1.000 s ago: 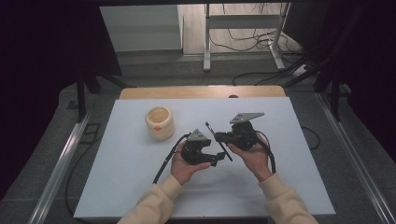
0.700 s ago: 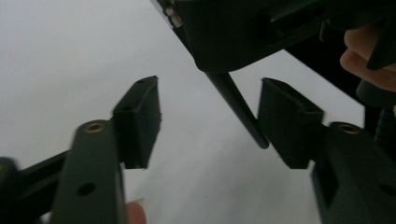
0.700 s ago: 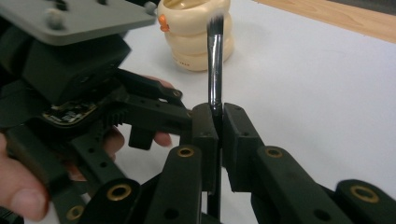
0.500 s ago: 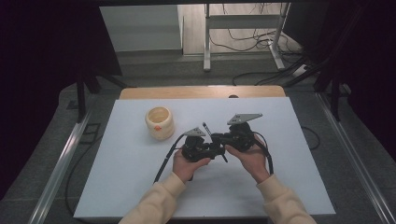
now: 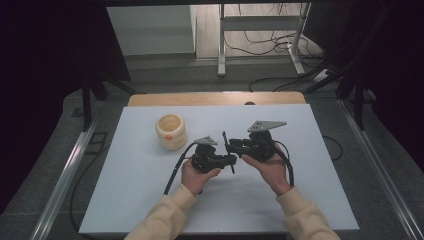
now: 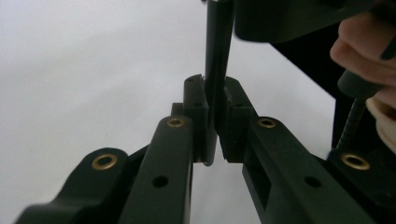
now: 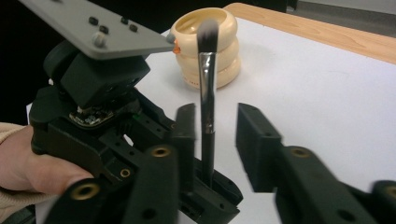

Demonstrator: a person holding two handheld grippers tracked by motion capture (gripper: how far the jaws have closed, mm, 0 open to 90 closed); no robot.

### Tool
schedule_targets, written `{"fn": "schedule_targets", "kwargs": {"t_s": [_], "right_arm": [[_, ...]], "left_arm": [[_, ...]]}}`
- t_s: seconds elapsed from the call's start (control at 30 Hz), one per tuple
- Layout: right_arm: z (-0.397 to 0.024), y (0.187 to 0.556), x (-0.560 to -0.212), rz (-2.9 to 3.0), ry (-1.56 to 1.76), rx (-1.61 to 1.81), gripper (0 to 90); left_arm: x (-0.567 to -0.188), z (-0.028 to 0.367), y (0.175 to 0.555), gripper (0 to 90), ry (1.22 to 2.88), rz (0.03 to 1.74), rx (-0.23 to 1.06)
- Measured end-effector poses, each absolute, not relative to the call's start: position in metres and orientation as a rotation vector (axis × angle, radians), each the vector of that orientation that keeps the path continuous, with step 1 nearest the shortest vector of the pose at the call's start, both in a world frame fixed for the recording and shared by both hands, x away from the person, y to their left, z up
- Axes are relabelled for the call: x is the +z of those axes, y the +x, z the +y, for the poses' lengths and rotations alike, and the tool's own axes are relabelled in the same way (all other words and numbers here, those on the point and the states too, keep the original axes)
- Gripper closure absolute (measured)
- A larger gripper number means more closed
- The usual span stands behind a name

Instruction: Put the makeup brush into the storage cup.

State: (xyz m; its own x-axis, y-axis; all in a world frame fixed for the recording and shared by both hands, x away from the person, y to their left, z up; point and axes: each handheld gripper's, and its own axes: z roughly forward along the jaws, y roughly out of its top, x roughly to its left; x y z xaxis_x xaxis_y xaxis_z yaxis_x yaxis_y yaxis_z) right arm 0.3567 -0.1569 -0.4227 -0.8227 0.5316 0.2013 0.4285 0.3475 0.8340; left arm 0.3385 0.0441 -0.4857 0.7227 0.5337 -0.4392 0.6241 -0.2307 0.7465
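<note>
**Brush passed from right jaws to left jaws**

The brush (image 7: 206, 93) is a slim rod: glossy black handle, bright metal ferrule, and a soft rounded tuft, dark with pale tips. In the high view it (image 5: 228, 152) stands between the two grippers, near the middle of the matte white bench (image 5: 310, 200), tuft toward 12 o'clock.

The left gripper (image 6: 212, 121) is hard black plastic with brass-coloured pivot bushings. Its jaws have just been closing and are now clamped on the lower handle, one flat pad on each side of the rod. The handle runs from the pads up to 12 o'clock in the left gripper view.

The right gripper (image 7: 215, 135) has just been opening. Its jaws stand apart, and the brush rises upright between them, just beside the 9 o'clock pad and clear of the 3 o'clock pad.

A cream holder (image 5: 171, 131), shaped as stacked rounded rings with an open top, stands at 10 o'clock from the grippers, well apart from them.
</note>
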Motion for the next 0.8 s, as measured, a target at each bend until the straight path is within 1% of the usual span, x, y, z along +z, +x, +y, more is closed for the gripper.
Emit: {"fn": "schedule_targets", "kwargs": {"t_s": [0.07, 0.2, 0.37, 0.53, 0.8], "right_arm": [[-0.158, 0.357, -0.423, 2.491, 0.889, 1.493, 59.5], [-0.162, 0.358, -0.423, 2.463, 0.903, 1.490, 45.7], [-0.169, 0.357, -0.424, 2.444, 0.927, 1.476, 33.3], [-0.177, 0.357, -0.426, 2.435, 0.952, 1.475, 26.7], [-0.188, 0.357, -0.429, 2.433, 0.962, 1.476, 22.8]], "left_arm": [[-0.485, 0.045, 0.337, 83.4, 1.914, 0.897, -0.080], [-0.483, 0.049, 0.336, 83.4, 1.911, 0.902, -0.067], [-0.480, 0.056, 0.334, 83.4, 1.908, 0.912, -0.038], [-0.478, 0.063, 0.331, 83.4, 1.917, 0.907, -0.004], [-0.474, 0.079, 0.325, 83.4, 1.890, 0.919, 0.039]]}}
